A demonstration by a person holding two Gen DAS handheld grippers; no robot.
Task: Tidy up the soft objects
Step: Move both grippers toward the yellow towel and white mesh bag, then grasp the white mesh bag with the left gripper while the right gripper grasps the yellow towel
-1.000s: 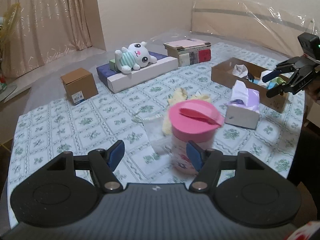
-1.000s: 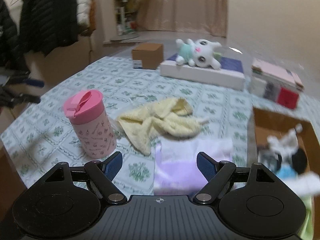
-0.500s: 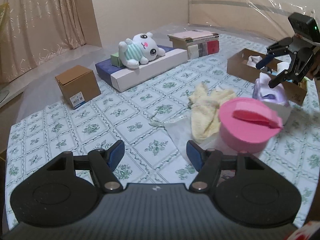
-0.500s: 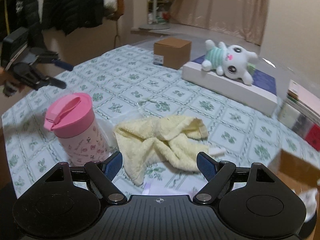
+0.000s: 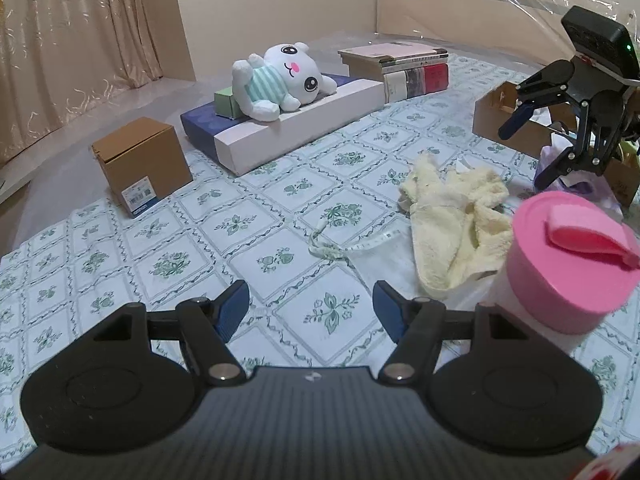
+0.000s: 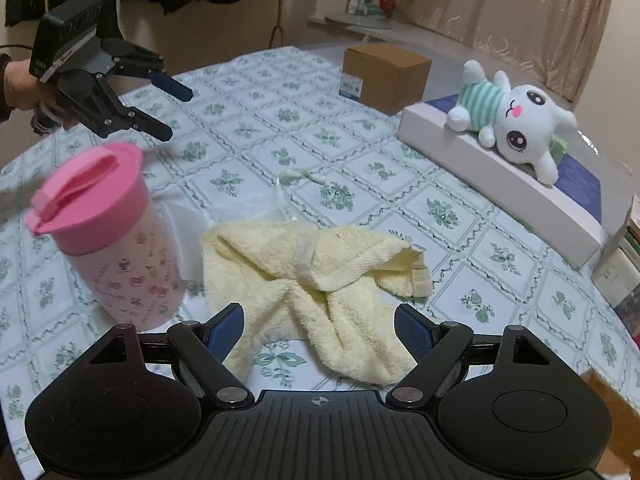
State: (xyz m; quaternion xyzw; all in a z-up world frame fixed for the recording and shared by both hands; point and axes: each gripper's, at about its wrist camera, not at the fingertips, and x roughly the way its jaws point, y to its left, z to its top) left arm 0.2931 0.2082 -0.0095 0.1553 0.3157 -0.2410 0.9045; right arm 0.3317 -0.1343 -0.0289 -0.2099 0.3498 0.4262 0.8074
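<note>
A crumpled yellow towel (image 6: 320, 264) lies on the patterned tablecloth, also in the left wrist view (image 5: 452, 216). My right gripper (image 6: 320, 320) hovers just in front of it. Its jaws are opening, with the towel's near edge under the gap and no pad touching it. From the left wrist view the right gripper (image 5: 524, 156) hangs beyond the towel. A white plush bunny (image 5: 280, 80) lies on a flat white and blue box (image 5: 296, 124). My left gripper (image 5: 310, 300) stands open over bare cloth, empty, and shows at the left of the right wrist view (image 6: 178, 114).
A pink-lidded cup (image 6: 108, 232) stands left of the towel. A measuring tape (image 5: 348, 244) trails on the cloth. A small brown box (image 5: 140, 164), stacked books (image 5: 400, 68), an open cardboard box (image 5: 496, 116) and a purple tissue pack (image 5: 580, 188) ring the table.
The right gripper swung away from the tissue pack and cardboard box to hover at the towel. The left gripper moved left, so the cup slid to the right of its view.
</note>
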